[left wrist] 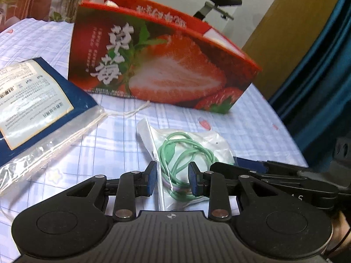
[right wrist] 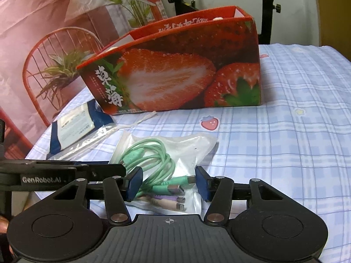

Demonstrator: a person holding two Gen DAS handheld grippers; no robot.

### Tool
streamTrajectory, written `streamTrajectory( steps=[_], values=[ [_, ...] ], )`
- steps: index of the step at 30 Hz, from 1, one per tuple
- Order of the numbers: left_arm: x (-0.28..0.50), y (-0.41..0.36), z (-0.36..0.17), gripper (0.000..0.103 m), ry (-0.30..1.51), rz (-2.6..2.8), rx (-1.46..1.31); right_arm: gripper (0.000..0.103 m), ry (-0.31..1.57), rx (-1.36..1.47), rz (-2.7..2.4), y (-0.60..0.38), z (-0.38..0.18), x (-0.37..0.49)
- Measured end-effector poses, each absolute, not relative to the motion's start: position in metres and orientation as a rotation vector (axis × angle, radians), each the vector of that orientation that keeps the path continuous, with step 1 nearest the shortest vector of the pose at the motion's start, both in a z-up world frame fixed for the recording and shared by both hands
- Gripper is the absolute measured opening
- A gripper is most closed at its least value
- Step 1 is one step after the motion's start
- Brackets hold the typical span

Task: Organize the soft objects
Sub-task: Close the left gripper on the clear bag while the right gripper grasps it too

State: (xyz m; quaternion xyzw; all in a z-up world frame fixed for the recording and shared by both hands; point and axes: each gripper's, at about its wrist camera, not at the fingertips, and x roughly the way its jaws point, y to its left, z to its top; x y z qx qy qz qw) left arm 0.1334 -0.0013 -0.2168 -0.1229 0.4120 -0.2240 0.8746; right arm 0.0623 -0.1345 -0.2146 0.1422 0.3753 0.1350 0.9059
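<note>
A clear plastic bag (left wrist: 193,140) holding a coiled green cable (right wrist: 153,153) and several plugs lies on the checked cloth in front of a red strawberry box (left wrist: 164,70) (right wrist: 175,74), which is open at the top. My left gripper (left wrist: 172,178) is closed on the bag's near edge, with plastic and cable filling the gap between its blue pads. My right gripper (right wrist: 168,184) straddles the plug end of the bag (right wrist: 197,140). Its pads stand apart from the plugs, so it is open. The left gripper's fingers (right wrist: 98,167) reach in from the left in the right wrist view.
A dark blue labelled pack (left wrist: 33,100) (right wrist: 74,129) in clear wrap with a white drawstring (left wrist: 131,111) lies left of the bag. The blue checked cloth (right wrist: 285,131) spreads to the right. Behind are a red chair (right wrist: 43,50), a bike saddle (left wrist: 221,0) and a teal curtain (left wrist: 318,76).
</note>
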Motion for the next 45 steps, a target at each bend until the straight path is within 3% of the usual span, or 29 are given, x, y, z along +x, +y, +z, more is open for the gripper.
streamTrajectory(
  steps=[14, 15, 17, 21, 25, 31, 34, 42, 45],
  values=[
    [0.134, 0.006, -0.155, 0.031, 0.685, -0.555, -0.263, 0.049, 0.599, 0.246, 0.307, -0.137, -0.158, 0.058],
    [0.137, 0.005, -0.149, 0.031, 0.673, -0.578, -0.270, 0.048, 0.585, 0.243, 0.312, -0.138, -0.153, 0.059],
    [0.141, 0.001, -0.135, 0.031, 0.647, -0.621, -0.263, 0.036, 0.554, 0.243, 0.346, -0.138, -0.139, 0.065],
    [0.161, -0.011, -0.130, 0.031, 0.651, -0.586, -0.216, 0.034, 0.555, 0.161, 0.356, -0.124, -0.119, 0.086],
    [0.165, 0.001, -0.143, 0.031, 0.685, -0.509, -0.218, 0.032, 0.659, 0.135, 0.335, -0.114, -0.131, 0.109],
    [0.170, 0.023, -0.173, 0.032, 0.789, -0.418, -0.175, 0.037, 0.760, 0.170, 0.311, -0.113, -0.170, 0.109],
    [0.170, 0.030, -0.188, 0.041, 0.846, -0.383, -0.150, 0.037, 0.791, 0.183, 0.296, -0.107, -0.193, 0.101],
    [0.175, 0.021, -0.204, 0.045, 0.884, -0.385, -0.136, 0.038, 0.818, 0.193, 0.262, -0.108, -0.217, 0.091],
    [0.185, 0.013, -0.210, 0.052, 0.876, -0.395, -0.119, 0.038, 0.810, 0.211, 0.240, -0.117, -0.218, 0.090]
  ],
)
